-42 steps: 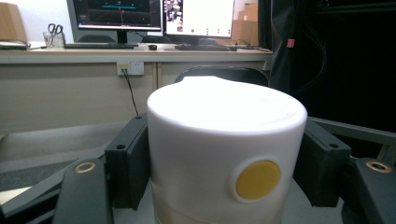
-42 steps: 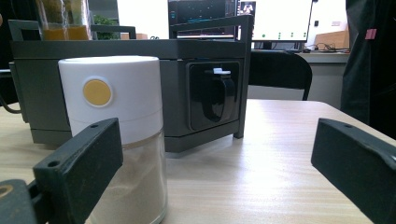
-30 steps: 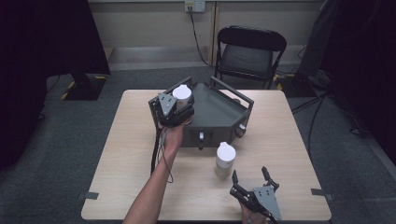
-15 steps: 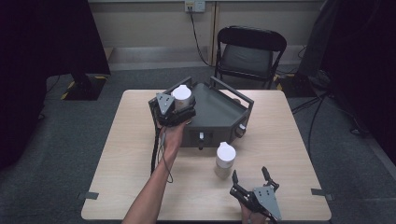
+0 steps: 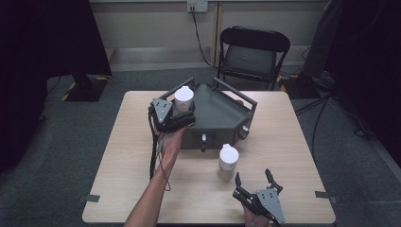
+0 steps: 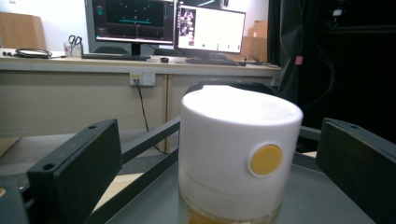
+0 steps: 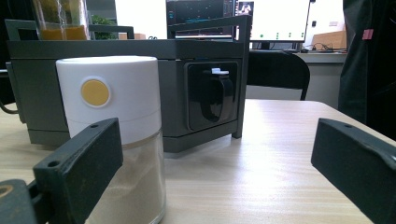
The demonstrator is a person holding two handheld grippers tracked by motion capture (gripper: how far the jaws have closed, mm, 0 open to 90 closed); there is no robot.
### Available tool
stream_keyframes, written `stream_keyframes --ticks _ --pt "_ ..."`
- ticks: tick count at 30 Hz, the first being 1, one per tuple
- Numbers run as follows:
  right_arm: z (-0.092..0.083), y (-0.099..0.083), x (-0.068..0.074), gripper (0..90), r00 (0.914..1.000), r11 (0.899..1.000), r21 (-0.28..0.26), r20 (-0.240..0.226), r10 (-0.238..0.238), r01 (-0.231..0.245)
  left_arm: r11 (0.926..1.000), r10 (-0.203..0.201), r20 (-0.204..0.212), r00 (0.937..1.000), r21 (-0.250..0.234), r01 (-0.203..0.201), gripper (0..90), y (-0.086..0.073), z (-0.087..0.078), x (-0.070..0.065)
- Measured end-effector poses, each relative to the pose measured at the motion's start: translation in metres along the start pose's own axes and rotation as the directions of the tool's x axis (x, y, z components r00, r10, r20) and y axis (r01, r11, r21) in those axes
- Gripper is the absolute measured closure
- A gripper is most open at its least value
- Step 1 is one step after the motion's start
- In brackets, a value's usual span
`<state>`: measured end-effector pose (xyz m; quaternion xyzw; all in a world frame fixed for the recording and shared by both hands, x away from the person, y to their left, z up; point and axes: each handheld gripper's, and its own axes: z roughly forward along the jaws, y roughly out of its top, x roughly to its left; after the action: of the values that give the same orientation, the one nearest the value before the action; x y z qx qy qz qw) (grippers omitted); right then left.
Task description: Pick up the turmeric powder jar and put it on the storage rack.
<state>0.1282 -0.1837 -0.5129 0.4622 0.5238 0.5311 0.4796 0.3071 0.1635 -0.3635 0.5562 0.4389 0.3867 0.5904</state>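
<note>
A white-capped jar (image 5: 184, 96) (image 6: 238, 154) with orange contents stands upright on the near-left corner of the grey three-cornered rack (image 5: 222, 113) (image 7: 140, 51). My left gripper (image 5: 185, 109) (image 6: 217, 140) is open around it; its jaws have just been opening and stand clear of the cap on both sides. A second white-capped jar (image 5: 228, 158) (image 7: 112, 135), with beige powder, stands on the table in front of the rack. My right gripper (image 5: 255, 178) (image 7: 219, 140) rests open near the table's front edge, just right of that jar, not touching it.
The rack sits at the back middle of the wooden table (image 5: 123, 179), with a black latch (image 7: 215, 95) on its front face. A black folding chair (image 5: 253, 52) stands behind the table. A cable trails from the left gripper along the forearm.
The left gripper's jaws have spread apart from the orange-filled jar, which stays standing on the rack. The right gripper and the beige jar have not moved.
</note>
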Motion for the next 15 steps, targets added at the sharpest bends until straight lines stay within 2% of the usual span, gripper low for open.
stream_keyframes --ticks 6,9,11,15 --pt "0.000 0.000 0.001 0.7 1.0000 1.000 0.000 0.004 0.000 0.000 0.9998 -0.014 -0.001 0.9999 -0.010 0.014 0.0 0.000 -0.011 0.006" --pt "0.000 0.000 0.001 0.7 1.0000 1.000 0.000 0.004 0.000 0.000 0.9999 0.009 -0.005 0.9999 0.005 -0.009 0.0 0.001 -0.017 0.005" --pt "0.000 0.000 0.001 0.7 1.0000 1.000 0.000 0.004 0.000 0.000 0.9997 0.022 -0.007 0.9997 -0.006 -0.022 0.0 -0.001 -0.022 0.005" --pt "0.000 0.000 0.001 0.7 1.0000 1.000 0.000 0.004 0.000 0.000 0.9997 0.022 0.002 0.9998 -0.014 -0.022 0.0 -0.004 -0.032 0.006"
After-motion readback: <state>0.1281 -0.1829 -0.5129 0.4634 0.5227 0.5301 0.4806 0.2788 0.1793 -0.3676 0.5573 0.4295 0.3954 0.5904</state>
